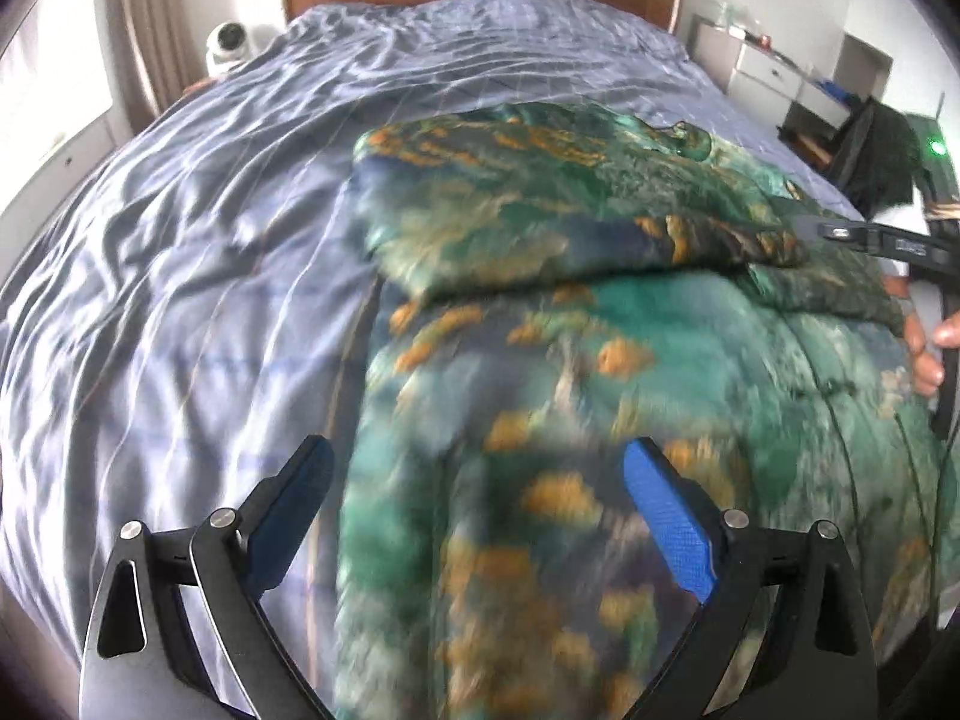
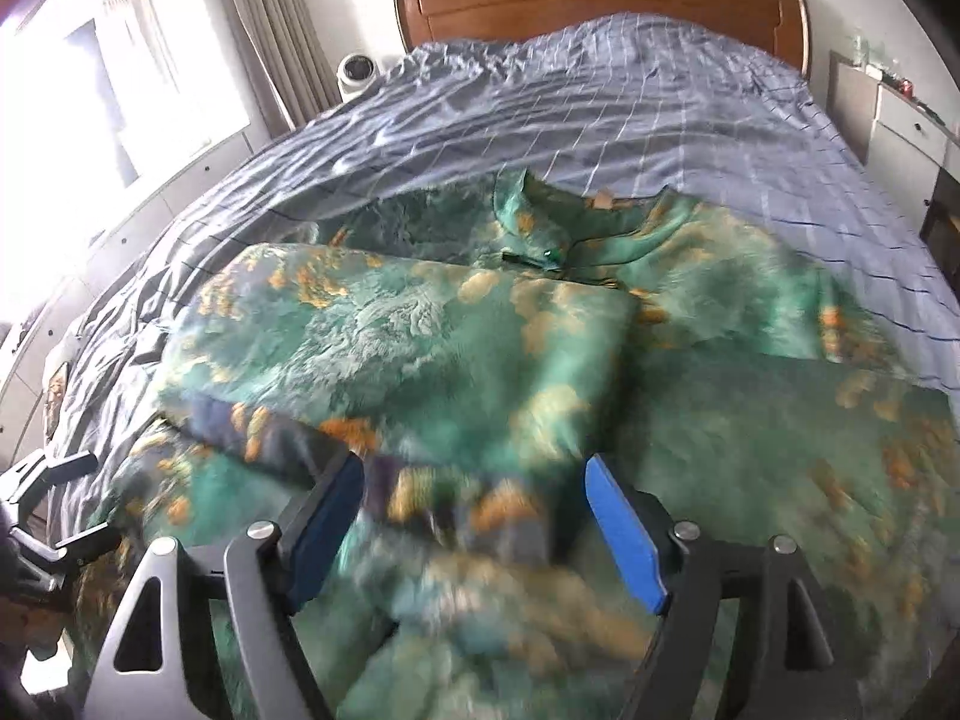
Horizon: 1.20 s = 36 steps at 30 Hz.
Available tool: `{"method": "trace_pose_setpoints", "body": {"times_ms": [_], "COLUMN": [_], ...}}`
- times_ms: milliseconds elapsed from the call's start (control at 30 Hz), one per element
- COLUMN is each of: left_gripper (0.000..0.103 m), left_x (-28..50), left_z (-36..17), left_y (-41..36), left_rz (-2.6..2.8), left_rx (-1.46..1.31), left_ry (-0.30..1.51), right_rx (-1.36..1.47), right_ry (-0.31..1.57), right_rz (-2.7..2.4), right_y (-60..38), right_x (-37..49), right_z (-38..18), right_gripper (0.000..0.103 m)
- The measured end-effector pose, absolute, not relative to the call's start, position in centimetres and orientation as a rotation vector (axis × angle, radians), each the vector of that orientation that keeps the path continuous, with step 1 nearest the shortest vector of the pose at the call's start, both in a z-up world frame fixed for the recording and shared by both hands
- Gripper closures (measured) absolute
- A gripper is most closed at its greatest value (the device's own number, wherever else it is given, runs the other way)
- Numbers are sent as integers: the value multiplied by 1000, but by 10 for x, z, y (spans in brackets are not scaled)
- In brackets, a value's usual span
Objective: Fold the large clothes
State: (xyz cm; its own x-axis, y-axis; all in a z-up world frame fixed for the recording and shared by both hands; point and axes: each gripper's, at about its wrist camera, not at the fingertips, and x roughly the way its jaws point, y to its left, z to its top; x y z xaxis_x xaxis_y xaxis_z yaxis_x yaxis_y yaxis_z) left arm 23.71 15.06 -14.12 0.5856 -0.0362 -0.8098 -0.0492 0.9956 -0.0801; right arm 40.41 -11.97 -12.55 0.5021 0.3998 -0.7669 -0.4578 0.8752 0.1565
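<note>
A green garment (image 1: pixel 600 324) with orange and dark-blue print lies spread on the bed (image 1: pixel 180 252), over a wrinkled grey-blue checked bedspread (image 2: pixel 600 120), toward the foot end and away from the wooden headboard (image 2: pixel 600 0). Its collar (image 2: pixel 540 222) points toward the headboard, and one sleeve (image 2: pixel 420 348) is folded across the body of the garment, its dark-blue cuff (image 2: pixel 282 432) ending near the right gripper.

The left gripper (image 1: pixel 477 468) hovers low over the garment's lower part with its jaws spread wide; the blue pads (image 1: pixel 666 522) straddle the garment's left edge, one over the bedspread and one over the fabric, and nothing sits clamped between them. Whether the tips touch the cloth cannot be told through the blur.

The right gripper (image 2: pixel 474 480) also has its jaws wide apart, with the folded sleeve's cuff end lying in the gap between the pads (image 2: pixel 624 534). The fabric there is blurred, and the pads are not pressed against it.

In the left wrist view, the right gripper (image 1: pixel 840 234) reaches the sleeve's cuff from the right edge of the bed, held by a hand (image 1: pixel 927 354).
</note>
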Motion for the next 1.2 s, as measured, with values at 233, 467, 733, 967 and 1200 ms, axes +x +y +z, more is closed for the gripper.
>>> {"method": "trace_pose_setpoints", "body": {"times_ms": [233, 467, 733, 967, 1200], "left_gripper": [5, 6, 5, 10, 87], "left_x": [198, 177, 162, 158, 151], "left_z": [-137, -156, -189, -194, -177], "left_y": [184, 206, 176, 153, 148], "left_rz": [55, 30, -193, -236, -226], "left_rx": [-129, -223, -260, -198, -148], "left_ry": [960, 1051, 1154, 1190, 1215], "right_rx": [-2, 12, 31, 173, 159], "right_ry": [866, 905, 1062, 1145, 1198], "right_rz": [433, 281, 302, 451, 524], "right_y": [-214, -313, -380, -381, -359], "right_x": [346, 295, 215, 178, 189], "right_z": [-100, -112, -145, -176, -171], "right_gripper": [25, 25, 25, 25, 87]}}
